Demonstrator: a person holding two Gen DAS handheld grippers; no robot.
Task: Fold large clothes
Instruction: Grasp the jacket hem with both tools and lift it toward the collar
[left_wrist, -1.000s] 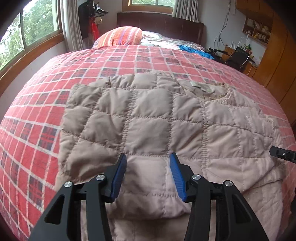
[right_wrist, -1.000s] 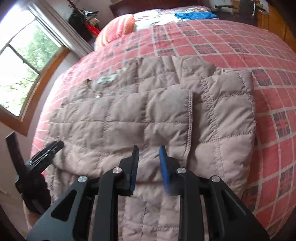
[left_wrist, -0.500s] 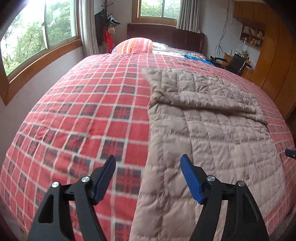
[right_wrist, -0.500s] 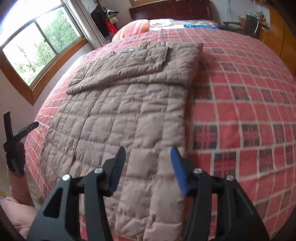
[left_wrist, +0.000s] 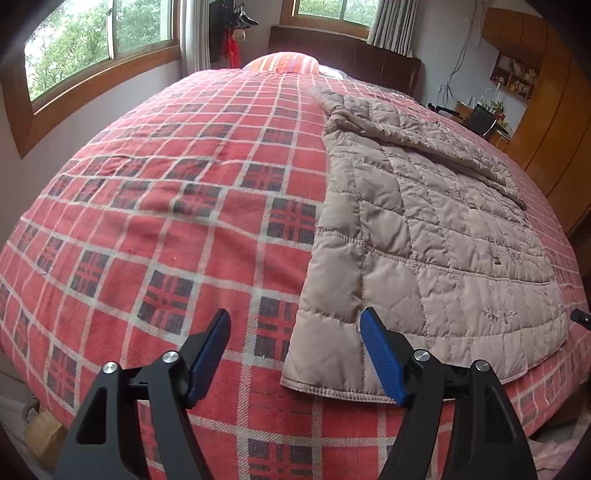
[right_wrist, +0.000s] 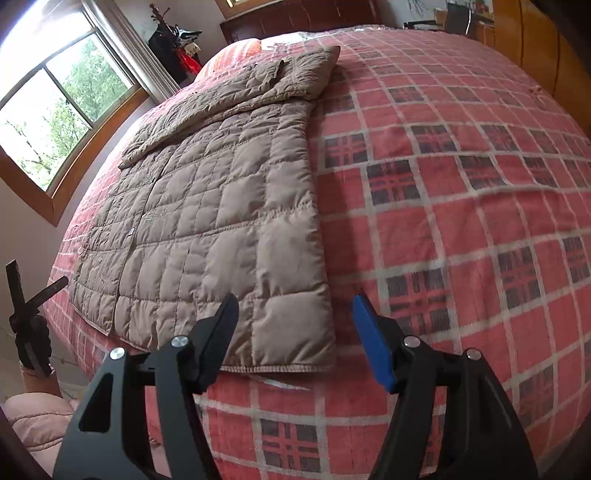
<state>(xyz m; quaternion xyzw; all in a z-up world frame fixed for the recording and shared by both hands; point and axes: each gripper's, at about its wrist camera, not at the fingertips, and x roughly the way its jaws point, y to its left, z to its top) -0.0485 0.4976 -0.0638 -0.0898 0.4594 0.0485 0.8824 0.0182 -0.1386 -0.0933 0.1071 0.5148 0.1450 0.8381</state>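
A: Where is the jacket (left_wrist: 424, 236)?

B: Spread flat on the bed (left_wrist: 177, 206), on its red checked cover. It is a beige quilted jacket, and its near hem reaches the near edge of the bed. At the far end a sleeve is folded across the body. In the left wrist view it fills the right half of the bed; in the right wrist view it fills the left half (right_wrist: 221, 206).

A: And the left gripper (left_wrist: 295, 343)?

B: Its jaws stand wide apart and grip nothing. It hovers at the near edge of the bed, with the jacket's near left corner between its two fingers. Whether the right finger touches the cloth I cannot tell.

A: The right gripper (right_wrist: 295, 325)?

B: Also spread wide, with nothing in it. It hovers over the jacket's near right corner. The left finger lies over the hem, the blue right finger over bare cover just beside the jacket's edge.

A: Can either camera see the other gripper?

B: The right wrist view shows the left gripper at its left edge, near the hem's left end. Below it shows a pink sleeve (right_wrist: 37, 417).

A: Anything else around?

B: A striped pillow (left_wrist: 284, 62) lies at the far end before a dark headboard (left_wrist: 347, 51), and a window (left_wrist: 99, 40) is on the far left.
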